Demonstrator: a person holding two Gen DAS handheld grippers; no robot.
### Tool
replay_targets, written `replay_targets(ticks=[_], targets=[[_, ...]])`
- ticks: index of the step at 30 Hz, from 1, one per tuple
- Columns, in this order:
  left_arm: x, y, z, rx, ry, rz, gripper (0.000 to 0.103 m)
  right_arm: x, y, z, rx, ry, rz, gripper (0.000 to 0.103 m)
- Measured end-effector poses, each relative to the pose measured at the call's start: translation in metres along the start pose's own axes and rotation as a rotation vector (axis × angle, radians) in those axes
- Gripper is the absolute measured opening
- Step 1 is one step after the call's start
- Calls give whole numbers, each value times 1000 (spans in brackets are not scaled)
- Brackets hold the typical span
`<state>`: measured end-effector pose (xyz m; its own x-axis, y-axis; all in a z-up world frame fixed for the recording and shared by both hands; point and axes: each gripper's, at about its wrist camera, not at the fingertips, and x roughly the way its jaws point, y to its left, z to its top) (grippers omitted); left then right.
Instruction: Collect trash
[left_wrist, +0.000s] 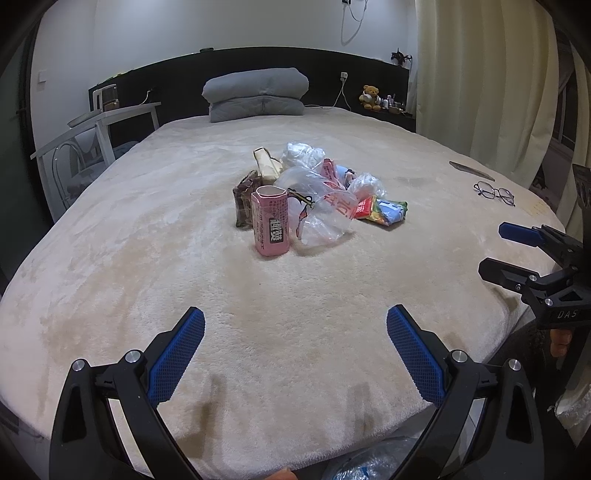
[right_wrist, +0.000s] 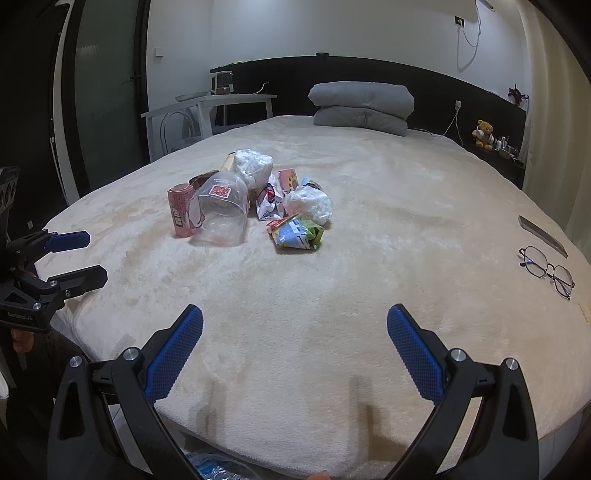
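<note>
Bed (left_wrist: 147, 258), with the trash pile at its centre, at twelve o'clock from both tools. The clear plastic cup (right_wrist: 221, 210) is light and will buckle: take it by the rim. The pink carton (left_wrist: 269, 221) is stiffer: pinch its sides. Wrappers (right_wrist: 295, 232) are limp and slippery. Your left tool (left_wrist: 295, 354) and right tool (right_wrist: 295, 354) are spread wide, holding nothing.

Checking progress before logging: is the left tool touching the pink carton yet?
Apart. The left wrist view shows the left tool open near the bed's edge, with a wide stretch of bare blanket between its fingertips and the upright pink carton.
</note>
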<state>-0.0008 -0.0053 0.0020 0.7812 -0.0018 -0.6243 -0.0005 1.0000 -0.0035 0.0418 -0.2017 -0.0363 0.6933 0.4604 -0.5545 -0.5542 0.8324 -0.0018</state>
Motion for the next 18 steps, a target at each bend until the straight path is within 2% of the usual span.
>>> replay_targets(ticks=[18], targets=[[0, -3, 0, 19, 1, -7, 97, 0, 2, 1, -10, -2, 6, 99]])
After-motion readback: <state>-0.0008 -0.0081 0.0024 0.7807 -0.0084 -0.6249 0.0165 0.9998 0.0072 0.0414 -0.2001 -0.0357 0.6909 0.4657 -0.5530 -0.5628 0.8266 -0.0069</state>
